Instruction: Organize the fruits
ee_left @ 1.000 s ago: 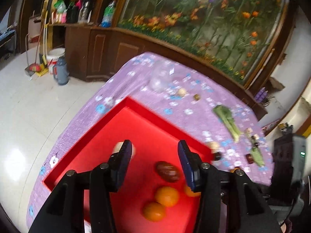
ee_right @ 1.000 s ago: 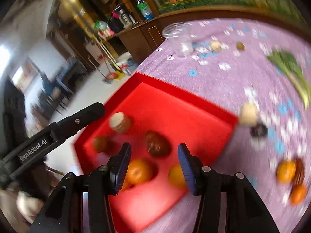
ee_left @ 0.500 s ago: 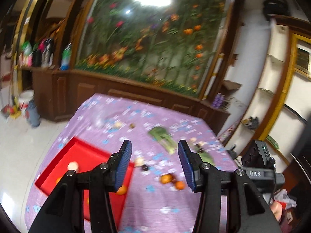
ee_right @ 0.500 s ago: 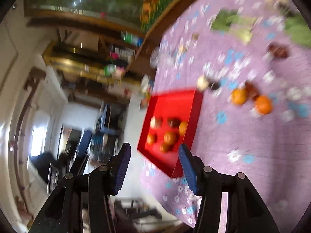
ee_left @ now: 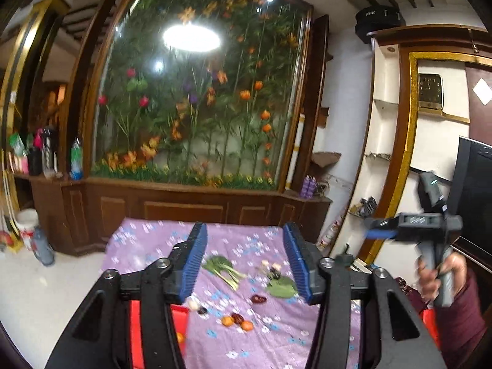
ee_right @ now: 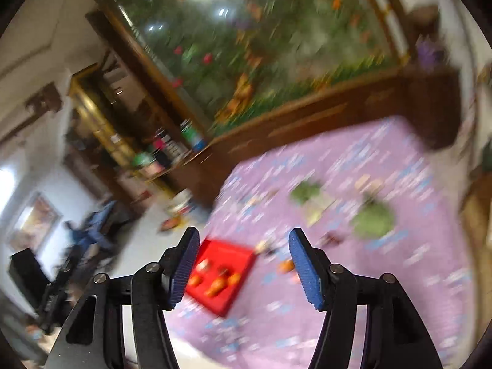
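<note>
Both tongs, the left gripper (ee_left: 246, 261) and right gripper (ee_right: 243, 272), are opening, empty, above the purple-clothed table (ee_left: 270, 338) (fruit sits in the red tray (ee_right: 233, 295), oranges (ee_left: 236, 322) loose nearby).

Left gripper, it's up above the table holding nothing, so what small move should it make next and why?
Probably lower the left gripper, jaws opening and empty, toward the loose fruits on the purple cloth. Two orange ones and a dark one lie there outside the red tray, which already holds several fruits.
</note>
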